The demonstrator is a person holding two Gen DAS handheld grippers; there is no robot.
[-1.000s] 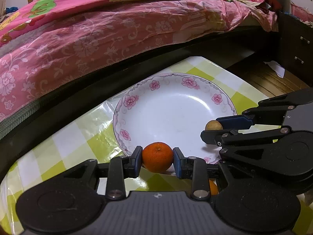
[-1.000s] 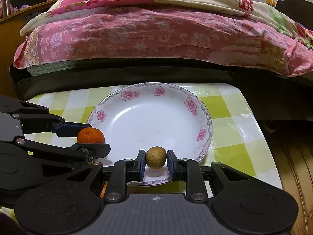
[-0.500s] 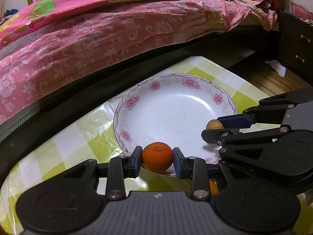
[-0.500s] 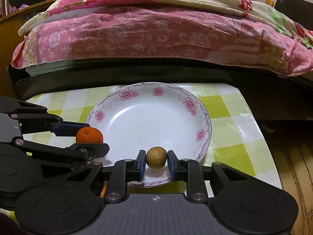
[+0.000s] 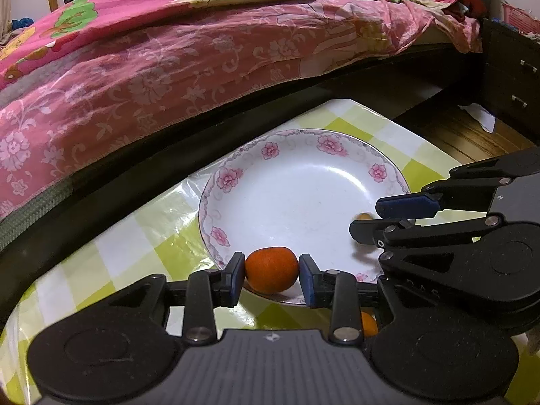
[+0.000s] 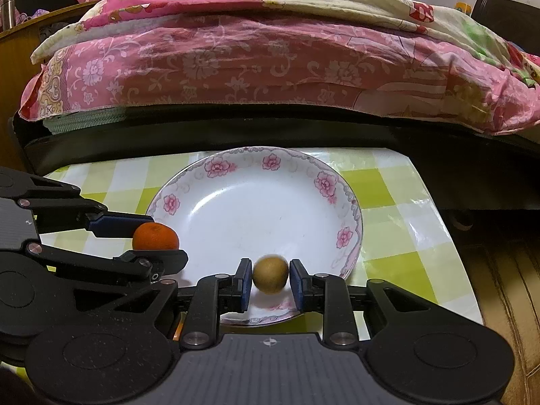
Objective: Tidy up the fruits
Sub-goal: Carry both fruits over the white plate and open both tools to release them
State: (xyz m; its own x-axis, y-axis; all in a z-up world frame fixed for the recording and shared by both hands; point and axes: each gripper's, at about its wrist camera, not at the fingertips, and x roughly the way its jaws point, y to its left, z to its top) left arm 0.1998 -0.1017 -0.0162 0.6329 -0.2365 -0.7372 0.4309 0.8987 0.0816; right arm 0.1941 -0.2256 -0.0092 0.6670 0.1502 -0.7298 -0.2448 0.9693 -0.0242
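Observation:
A white plate with pink flowers (image 5: 303, 175) (image 6: 256, 209) sits on the green-checked tablecloth. My left gripper (image 5: 271, 271) is shut on a small orange (image 5: 271, 270) over the plate's near rim; the orange also shows in the right wrist view (image 6: 155, 236). My right gripper (image 6: 270, 278) has its jaws slightly apart around a small brown fruit (image 6: 271, 274), which looks blurred, with gaps at both pads. In the left wrist view that fruit (image 5: 363, 216) shows as a blur beside the right gripper's fingers (image 5: 405, 202).
A second orange (image 5: 368, 325) lies on the table under the left gripper. A bed with a pink floral quilt (image 6: 270, 60) and a dark frame (image 6: 236, 128) runs behind the table. The table edge and wooden floor (image 5: 472, 135) are to the right.
The right gripper's jaws have parted a little and the brown fruit is now blurred, loose between the pads. The left gripper still holds the orange in the same place.

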